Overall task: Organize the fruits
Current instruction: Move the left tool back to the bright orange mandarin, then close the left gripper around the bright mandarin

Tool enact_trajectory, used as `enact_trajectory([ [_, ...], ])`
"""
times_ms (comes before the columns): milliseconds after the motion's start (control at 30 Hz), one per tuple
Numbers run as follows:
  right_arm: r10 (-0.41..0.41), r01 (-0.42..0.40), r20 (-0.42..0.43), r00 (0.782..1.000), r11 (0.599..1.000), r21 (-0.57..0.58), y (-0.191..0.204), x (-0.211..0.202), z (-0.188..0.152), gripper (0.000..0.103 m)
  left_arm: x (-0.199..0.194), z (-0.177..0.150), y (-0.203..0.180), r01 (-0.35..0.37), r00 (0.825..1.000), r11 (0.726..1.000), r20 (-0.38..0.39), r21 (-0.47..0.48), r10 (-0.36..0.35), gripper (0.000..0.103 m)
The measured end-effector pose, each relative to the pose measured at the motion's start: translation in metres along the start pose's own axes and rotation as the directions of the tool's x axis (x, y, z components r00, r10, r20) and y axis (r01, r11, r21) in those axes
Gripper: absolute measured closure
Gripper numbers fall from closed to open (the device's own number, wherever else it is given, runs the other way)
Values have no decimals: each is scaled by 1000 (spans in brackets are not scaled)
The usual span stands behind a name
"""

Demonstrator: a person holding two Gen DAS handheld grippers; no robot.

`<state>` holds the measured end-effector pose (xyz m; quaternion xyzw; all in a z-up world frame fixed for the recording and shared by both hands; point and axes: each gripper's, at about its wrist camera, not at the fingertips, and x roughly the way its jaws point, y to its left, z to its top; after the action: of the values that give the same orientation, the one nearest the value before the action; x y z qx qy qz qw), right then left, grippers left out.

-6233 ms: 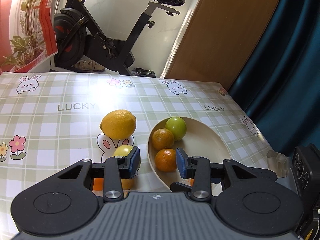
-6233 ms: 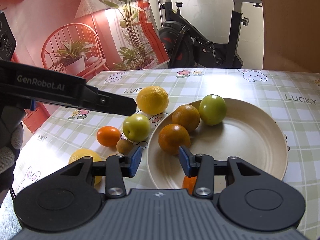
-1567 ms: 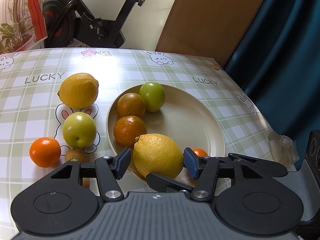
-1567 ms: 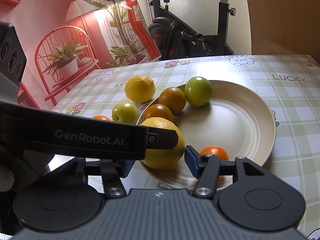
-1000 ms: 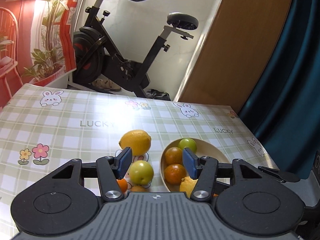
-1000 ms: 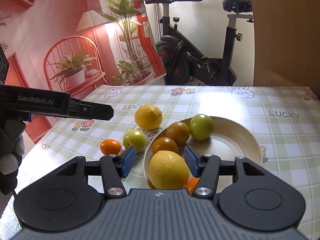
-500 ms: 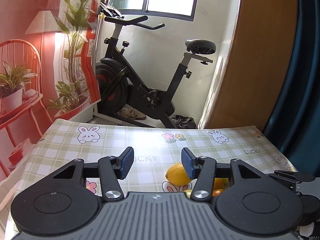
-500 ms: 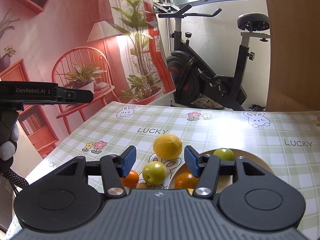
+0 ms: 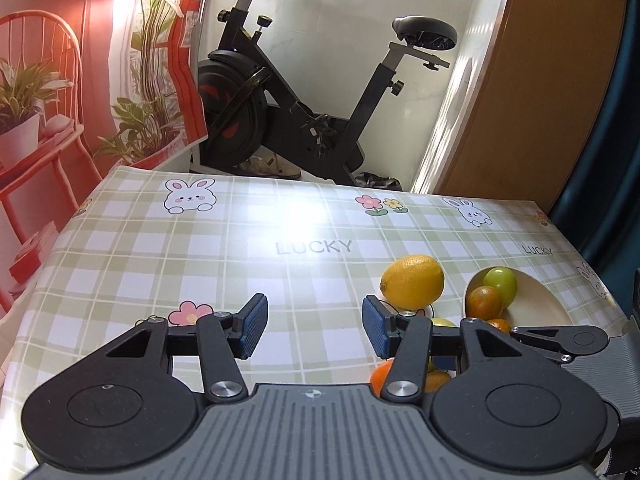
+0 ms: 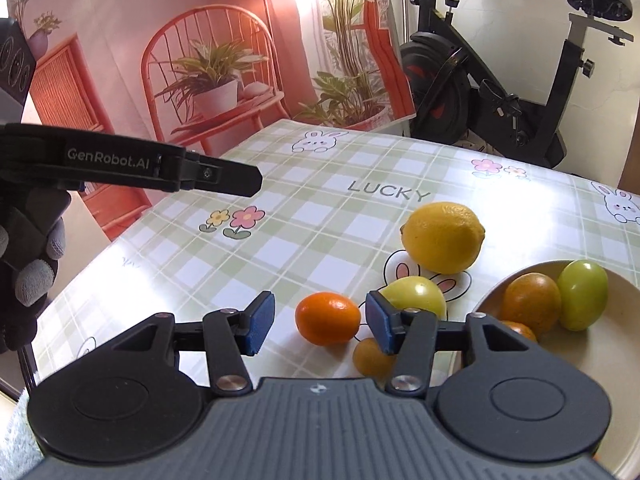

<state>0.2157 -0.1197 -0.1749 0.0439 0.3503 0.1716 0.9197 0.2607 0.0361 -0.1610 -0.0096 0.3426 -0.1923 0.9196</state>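
Beside the plate (image 10: 600, 364) lie four fruits: lemon (image 10: 442, 237), green fruit (image 10: 414, 298), two oranges (image 10: 328, 318). Both tongs (image 9: 315, 330) (image 10: 320, 326) gape, holding nothing.

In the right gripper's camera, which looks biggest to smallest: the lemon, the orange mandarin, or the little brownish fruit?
1. Lemon, clearly biggest, though it lies farthest.
2. Orange mandarin.
3. Little brownish fruit, partly hidden behind a finger pad, so its full size is unsure, but it looks smallest.

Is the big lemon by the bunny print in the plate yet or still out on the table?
Out. The lemon sits on the tablecloth, left of the plate rim and apart from it.
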Motion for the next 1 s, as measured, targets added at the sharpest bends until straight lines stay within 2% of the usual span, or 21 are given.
enact_trajectory([
  [167, -3, 2, -45, 999, 1000, -20, 3, 16, -6, 49, 9, -14, 3, 34, 999, 999, -35, -4, -34, 49],
  [333, -9, 8, -56, 998, 1000, -19, 0, 24, -9, 49, 23, -22, 3, 115, 990, 993, -80, -27, -117, 58],
  [467, -2, 1, -58, 998, 1000, -23, 0, 27, -8, 49, 28, -31, -2, 199, 974, 978, -95, -57, -204, 59],
  [567, 7, -8, -53, 999, 1000, -24, -1, 28, -10, 50, 34, -36, -8, 203, 971, 978, -121, -51, -208, 59],
  [733, 33, -34, -63, 997, 999, -27, 1, 30, -12, 57, 45, -44, -5, 223, 961, 971, -146, -85, -234, 60],
  [1000, 33, -34, -72, 997, 999, -11, 0, 35, -14, 58, 49, -51, -4, 258, 948, 962, -167, -93, -270, 62],
])
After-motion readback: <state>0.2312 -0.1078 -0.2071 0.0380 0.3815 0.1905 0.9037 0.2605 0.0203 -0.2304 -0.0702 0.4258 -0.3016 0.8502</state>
